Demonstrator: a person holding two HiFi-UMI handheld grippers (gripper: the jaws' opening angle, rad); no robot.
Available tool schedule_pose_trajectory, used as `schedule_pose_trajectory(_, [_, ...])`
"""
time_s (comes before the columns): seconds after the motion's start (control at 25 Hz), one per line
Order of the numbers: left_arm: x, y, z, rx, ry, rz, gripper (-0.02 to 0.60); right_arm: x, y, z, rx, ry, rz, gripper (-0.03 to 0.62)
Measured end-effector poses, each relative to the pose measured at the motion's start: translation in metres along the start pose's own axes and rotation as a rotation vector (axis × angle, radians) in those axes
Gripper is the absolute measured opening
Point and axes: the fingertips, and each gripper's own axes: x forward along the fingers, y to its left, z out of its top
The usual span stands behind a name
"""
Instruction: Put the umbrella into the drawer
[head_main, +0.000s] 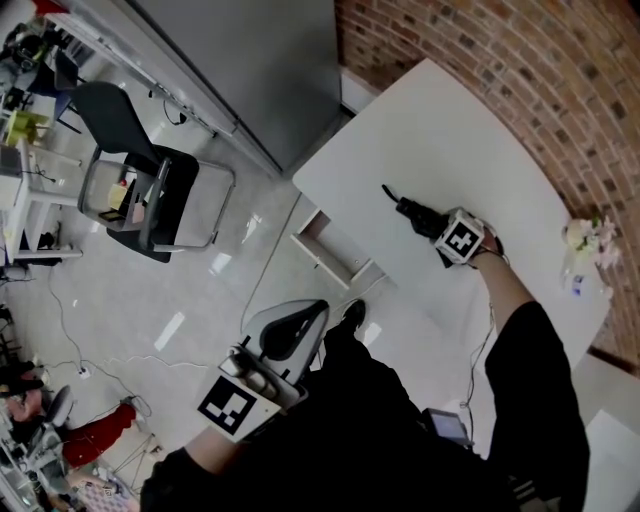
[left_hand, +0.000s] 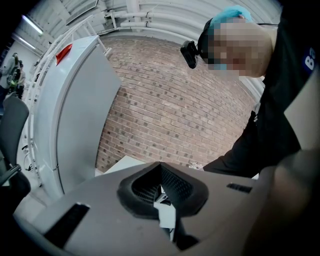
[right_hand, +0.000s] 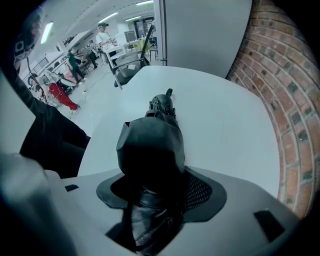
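Overhead, right hand-held gripper (head_main: 414, 214) clamped on black umbrella (right_hand: 150, 145) over white table (head_main: 450, 130), left hand-held gripper (left_hand: 162, 187) closed.

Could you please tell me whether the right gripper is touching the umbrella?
Touching. The right gripper is shut on the umbrella: the right gripper view shows its black folded fabric pressed between the jaws, above the table.

Left gripper (head_main: 290, 328) low, close to body, tilted upward, jaws together, nothing between. Right arm (head_main: 520, 330) stretched forward, black sleeve. Right gripper (head_main: 432, 222) pointing away, jaws clamped on umbrella (right_hand: 150, 145).
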Motion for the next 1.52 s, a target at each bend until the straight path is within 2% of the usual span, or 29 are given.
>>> schedule_pose_trajectory(0.24, [-0.012, 0.001, 0.0, 0.001, -0.01, -0.012, -0.003, -0.013, 0.003, 0.006, -0.005, -0.027, -0.065, 0.27])
schedule_pose_trajectory(0.4, [-0.018, 0.002, -0.001, -0.006, -0.02, -0.047, -0.003, -0.027, 0.018, 0.018, 0.003, -0.055, -0.076, 0.27])
schedule_pose_trajectory(0.72, [-0.048, 0.018, 0.001, -0.005, -0.043, -0.135, -0.003, -0.074, 0.067, 0.085, 0.0, -0.155, -0.113, 0.27])
schedule_pose_trajectory(0.96, [-0.09, 0.05, 0.001, -0.015, -0.062, -0.157, -0.003, -0.088, 0.126, 0.147, 0.02, -0.229, -0.096, 0.27])
schedule_pose_trajectory(1.24, [-0.132, 0.088, 0.004, -0.059, -0.099, -0.155, -0.003, -0.072, 0.197, 0.205, 0.025, -0.277, -0.028, 0.27])
schedule_pose_trajectory(1.52, [-0.144, 0.12, -0.009, -0.09, -0.119, -0.117, -0.003, -0.006, 0.228, 0.224, 0.03, -0.269, -0.003, 0.27])
